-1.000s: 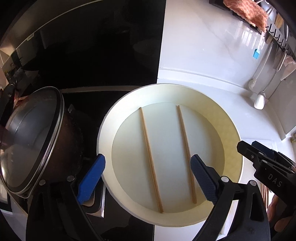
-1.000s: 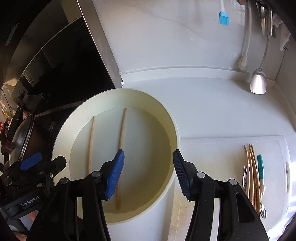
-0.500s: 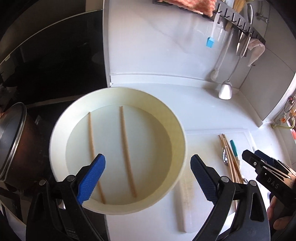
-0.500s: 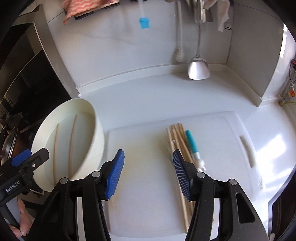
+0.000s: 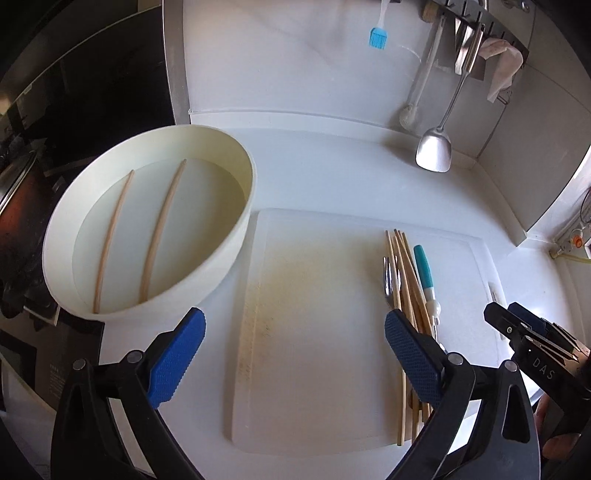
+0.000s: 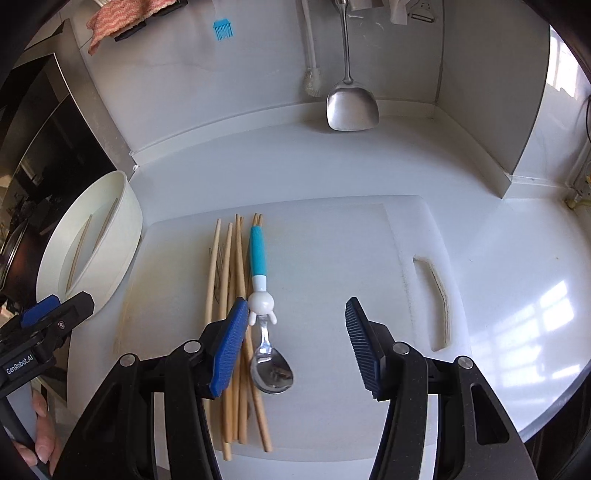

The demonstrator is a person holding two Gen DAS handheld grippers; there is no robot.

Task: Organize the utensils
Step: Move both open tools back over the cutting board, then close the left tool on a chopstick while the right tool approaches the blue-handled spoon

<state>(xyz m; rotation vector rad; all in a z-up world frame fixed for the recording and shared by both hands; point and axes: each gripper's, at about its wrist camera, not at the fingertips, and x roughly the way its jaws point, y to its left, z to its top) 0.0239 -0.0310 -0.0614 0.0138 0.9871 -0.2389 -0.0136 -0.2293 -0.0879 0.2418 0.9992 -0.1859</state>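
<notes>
A cream round bowl (image 5: 245, 206) holds two wooden chopsticks (image 5: 159, 229) lying side by side. To its right lies a white cutting board (image 5: 325, 314) with a bundle of several chopsticks (image 5: 402, 266), a metal fork (image 5: 387, 280) and a teal-handled spoon (image 5: 423, 269). My left gripper (image 5: 293, 354) hangs open over the board's bare left part, holding nothing. My right gripper (image 6: 295, 347) is open above the board. The spoon (image 6: 271, 373) lies under it beside the left finger, with the chopstick bundle (image 6: 225, 295) just left of that finger. The bowl (image 6: 129, 236) is at far left there.
A steel spatula (image 6: 351, 107), a white dish brush (image 6: 312, 81) and a blue silicone brush (image 6: 222, 29) hang on the back wall. A black cooktop (image 5: 92, 110) borders the bowl on the left. The board has a handle slot (image 6: 436, 295) at right, and a wall corner stands beyond it.
Both grippers have swept right, from above the bowl to above the cutting board. Their jaws kept the same width and took hold of nothing.
</notes>
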